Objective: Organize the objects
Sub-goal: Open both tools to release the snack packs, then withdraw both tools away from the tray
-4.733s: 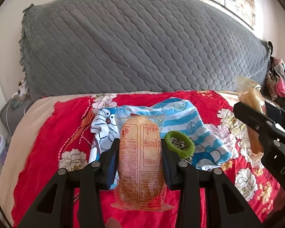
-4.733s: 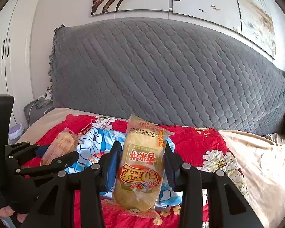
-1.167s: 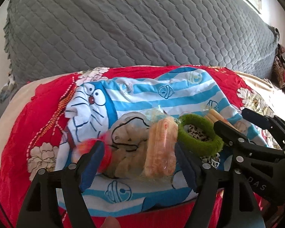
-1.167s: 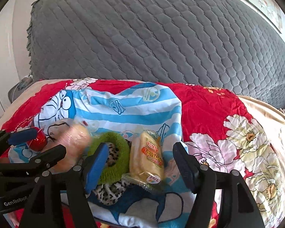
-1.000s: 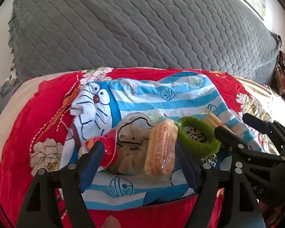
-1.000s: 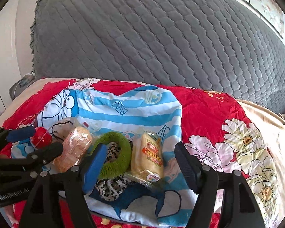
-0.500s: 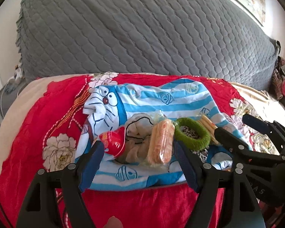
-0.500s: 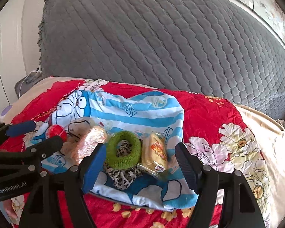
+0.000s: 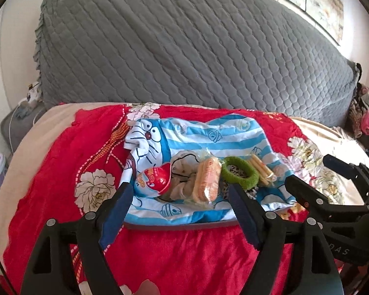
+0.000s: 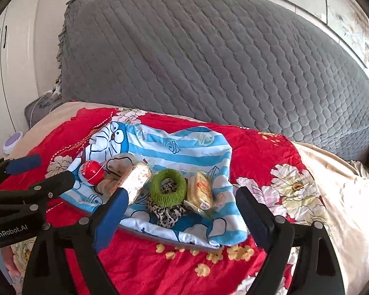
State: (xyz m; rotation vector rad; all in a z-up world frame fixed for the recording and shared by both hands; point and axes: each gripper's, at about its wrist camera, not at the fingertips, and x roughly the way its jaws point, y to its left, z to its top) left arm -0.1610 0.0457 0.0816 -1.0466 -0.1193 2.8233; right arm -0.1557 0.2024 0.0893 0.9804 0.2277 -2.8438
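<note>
both the left gripper [image 9: 178, 206] and right gripper [image 10: 182, 212] were opening, empty, near the light, crinkly, crushable snack packs [image 10: 200, 191], probably best pinched across their middles.

1. Bright, even daylight fills both views; the red bedspread [image 9: 61, 172] is vividly saturated.
2. Right of the grey headboard cover [image 10: 209, 61], the cream sheet [image 10: 344, 196] glares almost white.
3. Fisheye bending curves the headboard cover; black vignette fills the corners.
4. Focus is sharp centrally, softer toward the edges.
</note>
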